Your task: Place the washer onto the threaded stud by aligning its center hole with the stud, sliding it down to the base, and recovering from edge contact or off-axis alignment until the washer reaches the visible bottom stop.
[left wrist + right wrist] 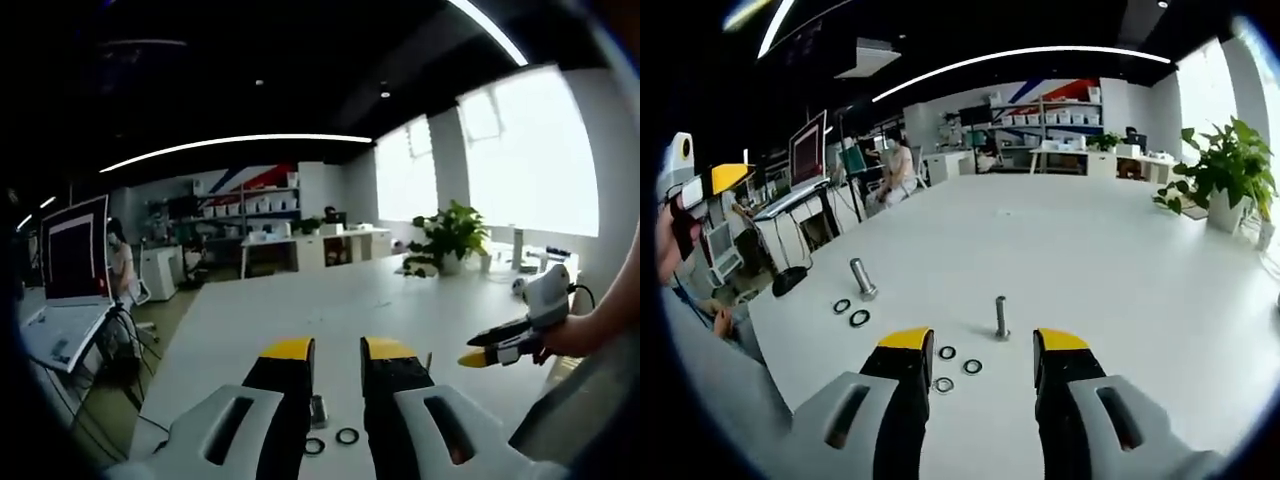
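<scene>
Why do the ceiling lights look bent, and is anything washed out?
Fisheye lenses bow the straight ceiling light strips in both views; in the left gripper view the windows blow out to white; in the right gripper view the upright stud casts only a faint shadow.

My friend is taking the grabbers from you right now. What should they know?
Left gripper: open, holding nothing, low over the white table; two washers lie between its jaws.
Right gripper: open, holding nothing, facing the upright stud.
Three loose washers lie flat on the table just in front of the right gripper, near the stud's base.
A second stud stands farther left with two more washers beside it.
Done: nothing yet; no washer sits on the stud in front of the right gripper.
Left: pick up one washer, line its hole over the stud, slide it down to the base.
</scene>
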Demonstrator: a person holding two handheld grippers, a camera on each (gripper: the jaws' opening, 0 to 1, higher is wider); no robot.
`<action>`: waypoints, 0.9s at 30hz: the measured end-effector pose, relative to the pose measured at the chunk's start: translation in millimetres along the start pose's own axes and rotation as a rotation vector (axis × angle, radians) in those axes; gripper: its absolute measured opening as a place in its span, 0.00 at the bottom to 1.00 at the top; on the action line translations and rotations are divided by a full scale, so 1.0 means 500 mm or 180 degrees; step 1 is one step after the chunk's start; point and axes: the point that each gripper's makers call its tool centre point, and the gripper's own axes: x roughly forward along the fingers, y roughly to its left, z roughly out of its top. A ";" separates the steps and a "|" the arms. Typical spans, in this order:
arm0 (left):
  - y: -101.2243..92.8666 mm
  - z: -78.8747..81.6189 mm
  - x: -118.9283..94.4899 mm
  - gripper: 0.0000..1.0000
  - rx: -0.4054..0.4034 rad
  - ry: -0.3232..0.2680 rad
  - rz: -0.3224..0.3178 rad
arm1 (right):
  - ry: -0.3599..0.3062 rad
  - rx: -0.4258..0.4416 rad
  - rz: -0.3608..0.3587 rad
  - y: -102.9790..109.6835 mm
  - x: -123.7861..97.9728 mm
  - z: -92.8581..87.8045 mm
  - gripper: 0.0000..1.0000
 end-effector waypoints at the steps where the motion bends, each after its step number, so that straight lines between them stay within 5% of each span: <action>1: 0.002 -0.001 0.000 0.16 -0.0010 -0.0007 0.0002 | 0.0003 -0.0098 -0.0039 -0.002 0.003 -0.003 0.42; 11: 0.010 -0.006 0.002 0.16 0.0023 0.0018 0.0048 | 0.0178 -0.0027 0.0070 0.006 0.024 -0.048 0.42; 27: -0.006 -0.005 0.004 0.16 0.0150 0.0035 -0.0003 | 0.0135 0.0010 0.0206 0.000 0.044 -0.041 0.41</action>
